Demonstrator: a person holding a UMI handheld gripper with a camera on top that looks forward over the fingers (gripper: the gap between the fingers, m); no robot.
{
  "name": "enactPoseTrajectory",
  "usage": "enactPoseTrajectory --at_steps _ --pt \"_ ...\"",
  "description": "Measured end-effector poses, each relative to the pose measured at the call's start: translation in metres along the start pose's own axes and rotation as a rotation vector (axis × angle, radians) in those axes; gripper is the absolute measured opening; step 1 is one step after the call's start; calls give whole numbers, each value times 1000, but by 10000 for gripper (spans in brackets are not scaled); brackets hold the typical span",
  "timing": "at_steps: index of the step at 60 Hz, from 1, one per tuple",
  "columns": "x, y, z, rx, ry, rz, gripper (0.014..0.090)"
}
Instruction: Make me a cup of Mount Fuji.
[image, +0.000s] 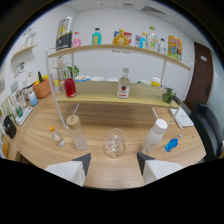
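My gripper (113, 159) is open, its two white fingers (75, 167) spread with nothing between them. Just ahead of them a clear round glass (115, 142) stands on the wooden table (100, 172), with what looks like ice inside. Left of it is a tall clear tumbler (76, 132) with a wooden lid and a straw. A small bottle with an orange cap (57, 136) stands further left. To the right a white-capped bottle (154, 135) leans, and a small blue object (171, 145) lies beyond it.
A two-level wooden shelf (112, 92) stands behind the table. Its lower level holds a red bottle (70, 87) and a clear bottle with a red label (123, 85); several colourful bottles line the top. An orange pot (42, 87) and a dark chair (206, 125) flank it.
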Motion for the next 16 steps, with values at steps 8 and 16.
enactPoseTrajectory --at_steps 8,16 --pt "-9 7 -1 -20 1 3 859" --pt "-13 9 0 -28 -1 6 858"
